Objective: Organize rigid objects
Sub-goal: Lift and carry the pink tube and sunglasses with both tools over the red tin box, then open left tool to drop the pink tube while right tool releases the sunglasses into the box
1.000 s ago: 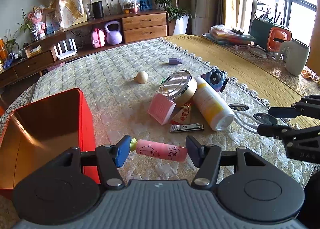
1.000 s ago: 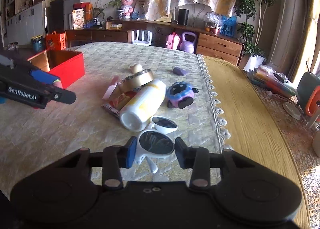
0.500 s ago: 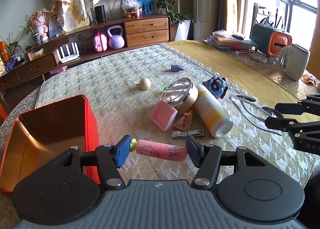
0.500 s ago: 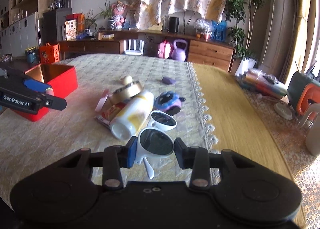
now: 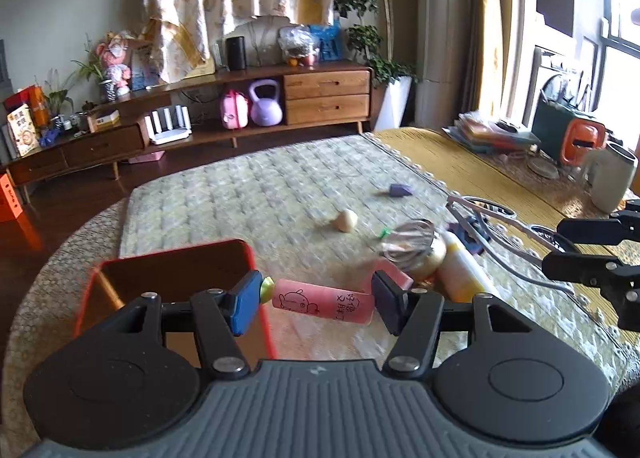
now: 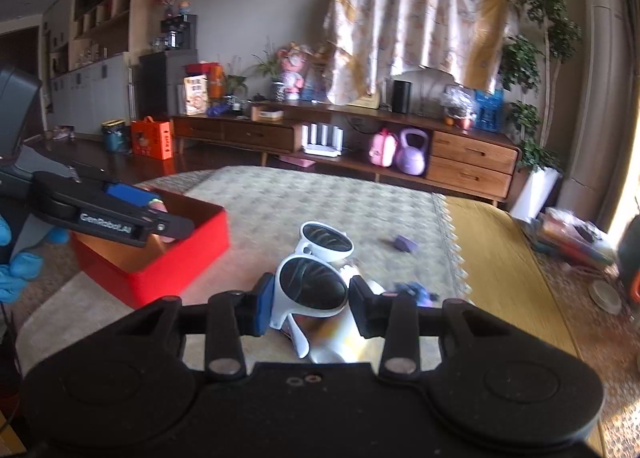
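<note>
Left wrist view is showing the left gripper [image 5: 317,300] clamping a pink tube [image 5: 323,300] end to end, one pad on its green cap and the other on its base, with the tube hanging level above the quilted table cover [image 5: 260,194], just beside the near corner of the open red box [image 5: 176,270]. Right wrist view is showing the right gripper [image 6: 308,300] pinching a pair of white sunglasses [image 6: 316,270] by one lens frame, the second lens sticking out ahead and the temple arms dangling below.

Both loads are riding clear of the cover, so the carry to the box looks to be under way. The remaining pile, a yellow-white bottle [image 5: 464,274], a round tin [image 5: 416,250], a small wooden top [image 5: 346,220] and a purple block [image 5: 401,190], is sitting toward the cover's fringed edge.

Risks, as I am judging them: the tube is being held only at its two ends, so a small tilt could let it pivot out short of the box. The sunglasses are being gripped off-centre, so they could swing or snag their arms on the box rim. With both grippers converging on one box, they could also be bumping each other.
</note>
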A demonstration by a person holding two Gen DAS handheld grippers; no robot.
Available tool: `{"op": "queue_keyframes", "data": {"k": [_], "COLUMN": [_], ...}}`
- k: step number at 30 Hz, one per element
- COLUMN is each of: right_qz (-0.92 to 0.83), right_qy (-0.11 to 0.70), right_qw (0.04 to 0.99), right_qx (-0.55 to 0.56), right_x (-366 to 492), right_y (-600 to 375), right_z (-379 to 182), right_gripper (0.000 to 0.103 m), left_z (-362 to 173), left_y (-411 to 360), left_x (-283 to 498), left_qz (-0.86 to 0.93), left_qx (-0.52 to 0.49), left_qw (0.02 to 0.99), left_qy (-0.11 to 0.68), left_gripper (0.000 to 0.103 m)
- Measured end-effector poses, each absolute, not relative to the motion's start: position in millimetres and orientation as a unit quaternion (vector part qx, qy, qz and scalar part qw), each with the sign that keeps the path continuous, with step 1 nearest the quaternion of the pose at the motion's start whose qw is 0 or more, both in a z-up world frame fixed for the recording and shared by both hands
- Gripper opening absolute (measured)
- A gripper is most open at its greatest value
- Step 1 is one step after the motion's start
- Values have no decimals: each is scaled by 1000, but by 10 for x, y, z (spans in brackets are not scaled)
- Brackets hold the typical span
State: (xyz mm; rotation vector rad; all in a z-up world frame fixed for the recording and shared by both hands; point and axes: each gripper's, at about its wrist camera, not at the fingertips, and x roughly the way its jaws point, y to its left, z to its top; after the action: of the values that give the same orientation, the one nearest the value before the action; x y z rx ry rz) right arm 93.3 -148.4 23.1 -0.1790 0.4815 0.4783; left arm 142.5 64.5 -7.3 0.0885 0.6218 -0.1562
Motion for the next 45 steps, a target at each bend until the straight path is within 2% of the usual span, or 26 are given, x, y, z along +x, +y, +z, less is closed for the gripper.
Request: {"op": "queue_keyframes", "data": {"k": [9,21,31,45], "right_qz": [298,328,336,341], "right_qy": [228,283,318,349], "right_qw": [921,892,871,854], "right_qx": [-106,-125,-166,-183], "right_x": [1111,1426,1644,1680], "right_y": [-715,137,664,922], "right_z": [362,69,-169,-375], "right_gripper": [38,38,38,39], "left_z": [76,-254,-466,-794], "left_y": [1278,1874,1936,1876], "left_x": [1605,2106,2507,2774], "left_qz": [-12,53,50,50], "left_qx": [15,-34,-27,1], "left_qw": [952,932,920,900], "left_qy": [306,356,387,433], "left_gripper": [60,60,60,60]}}
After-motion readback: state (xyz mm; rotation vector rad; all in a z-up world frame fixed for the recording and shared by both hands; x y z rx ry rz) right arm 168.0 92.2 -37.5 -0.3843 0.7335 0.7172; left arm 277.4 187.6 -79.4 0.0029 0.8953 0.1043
